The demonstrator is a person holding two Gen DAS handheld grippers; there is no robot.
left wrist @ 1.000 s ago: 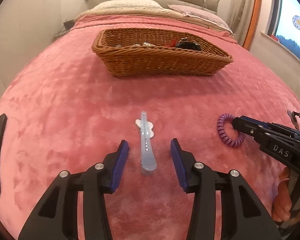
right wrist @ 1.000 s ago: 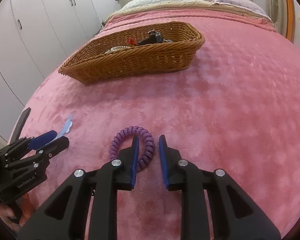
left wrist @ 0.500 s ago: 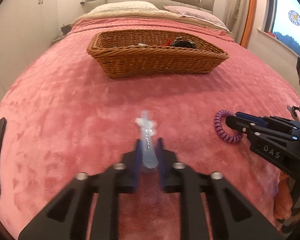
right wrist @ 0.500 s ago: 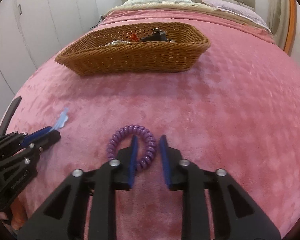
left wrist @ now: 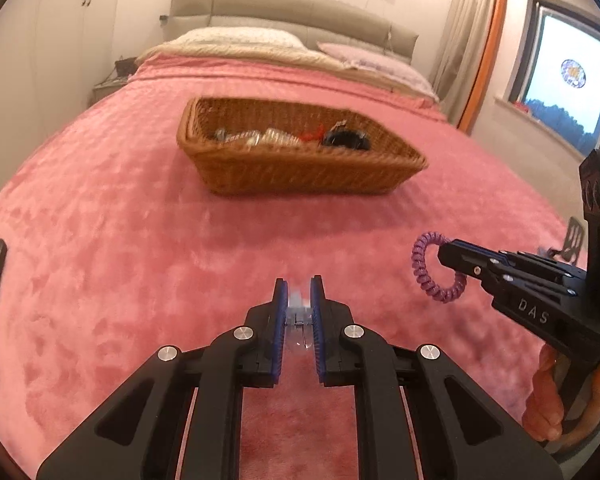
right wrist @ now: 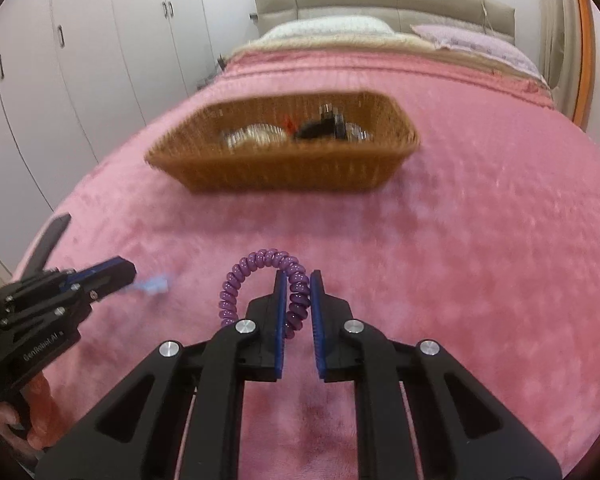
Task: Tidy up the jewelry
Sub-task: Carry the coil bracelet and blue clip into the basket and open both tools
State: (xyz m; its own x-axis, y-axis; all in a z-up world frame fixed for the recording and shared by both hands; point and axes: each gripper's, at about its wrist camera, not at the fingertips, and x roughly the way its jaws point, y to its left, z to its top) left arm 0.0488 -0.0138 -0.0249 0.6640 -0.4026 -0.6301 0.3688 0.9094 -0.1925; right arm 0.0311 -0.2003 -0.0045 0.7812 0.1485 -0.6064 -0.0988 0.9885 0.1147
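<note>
Left gripper: jaws clamped on clear hair clip.
Right gripper: jaws clamped on purple coil tie.
Wicker basket: straight ahead of both, toward the bed's head.

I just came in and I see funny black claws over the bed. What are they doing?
A person holds a claw tool in each hand, tidying jewelry on the pink blanket. The left gripper is pinching a clear hair clip. The right gripper is pinching a purple spiral hair tie. Both things look lifted off the blanket. Ahead sits a wicker basket that already has some jewelry in it, likely where these go next.
</note>
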